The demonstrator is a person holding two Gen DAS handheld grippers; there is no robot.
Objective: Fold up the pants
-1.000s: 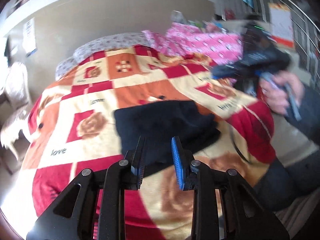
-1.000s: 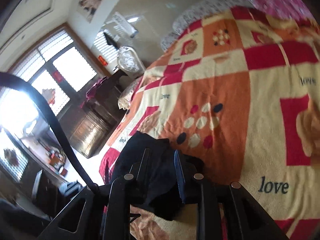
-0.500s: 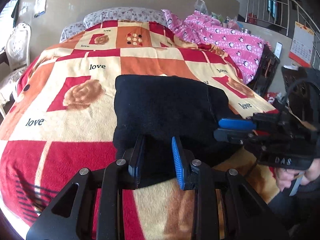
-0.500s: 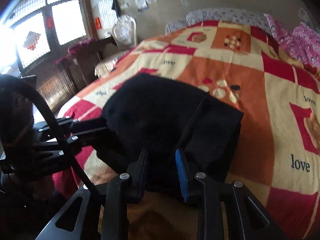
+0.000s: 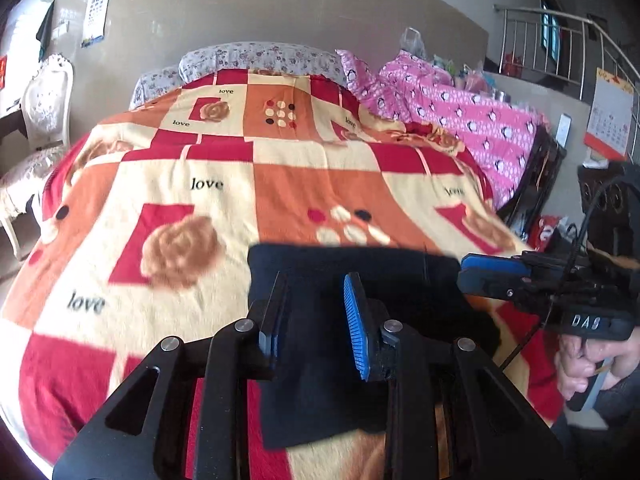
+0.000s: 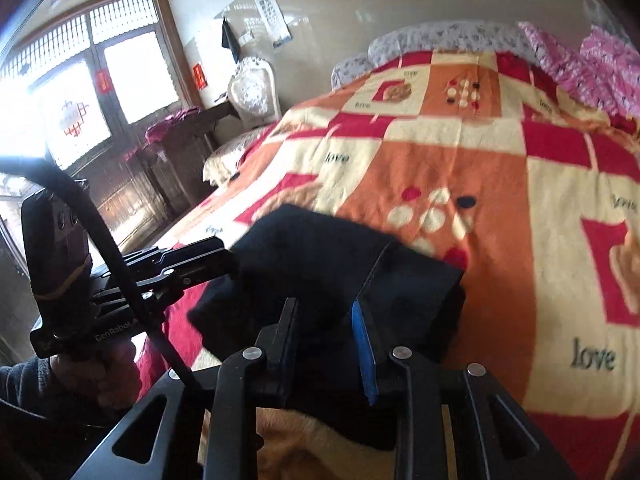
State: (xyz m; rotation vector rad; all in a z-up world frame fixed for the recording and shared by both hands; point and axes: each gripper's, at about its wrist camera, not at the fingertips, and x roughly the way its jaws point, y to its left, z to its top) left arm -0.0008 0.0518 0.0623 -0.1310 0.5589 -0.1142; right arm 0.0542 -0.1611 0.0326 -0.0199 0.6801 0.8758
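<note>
My left claw (image 5: 314, 312) and right claw (image 6: 326, 338), both narrowly parted and empty, have swung back over the folded black fleece pants (image 5: 360, 280); fold looks nearly finished.

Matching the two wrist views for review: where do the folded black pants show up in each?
Left wrist: black pants lower centre, behind the left gripper.
Right wrist: pants lower centre-left, behind the right gripper.
Shared landmark: the blanket's dotted orange square, just beyond the pants.
</note>
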